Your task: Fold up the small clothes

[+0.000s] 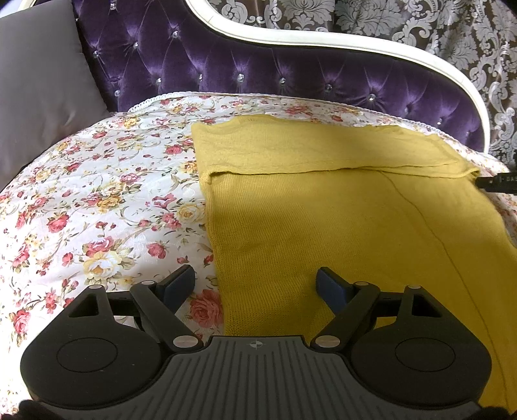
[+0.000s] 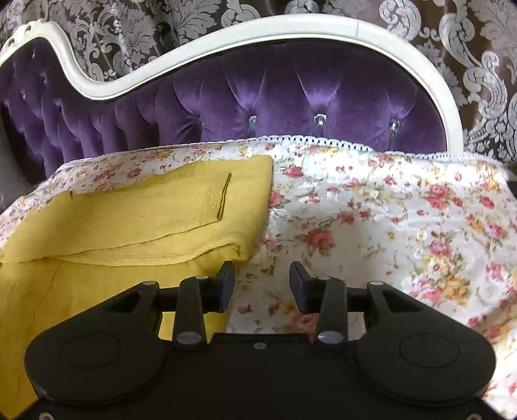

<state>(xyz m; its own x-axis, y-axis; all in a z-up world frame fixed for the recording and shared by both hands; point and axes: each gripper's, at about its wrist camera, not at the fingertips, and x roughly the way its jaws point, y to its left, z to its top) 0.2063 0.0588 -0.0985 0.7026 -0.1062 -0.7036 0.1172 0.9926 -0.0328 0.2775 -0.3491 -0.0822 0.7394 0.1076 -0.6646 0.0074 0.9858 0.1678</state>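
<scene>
A mustard-yellow knitted garment lies flat on the floral bedspread, with its far part folded over into a band. My left gripper is open and empty, low over the garment's near left edge. In the right wrist view the garment lies at the left, its folded edge just ahead of my left finger. My right gripper is open and empty over the bedspread, beside the garment's right edge. The tip of the right gripper shows at the right edge of the left wrist view.
A purple tufted headboard with a white frame rises behind the bed. A grey pillow lies at the far left. Patterned damask curtains hang behind.
</scene>
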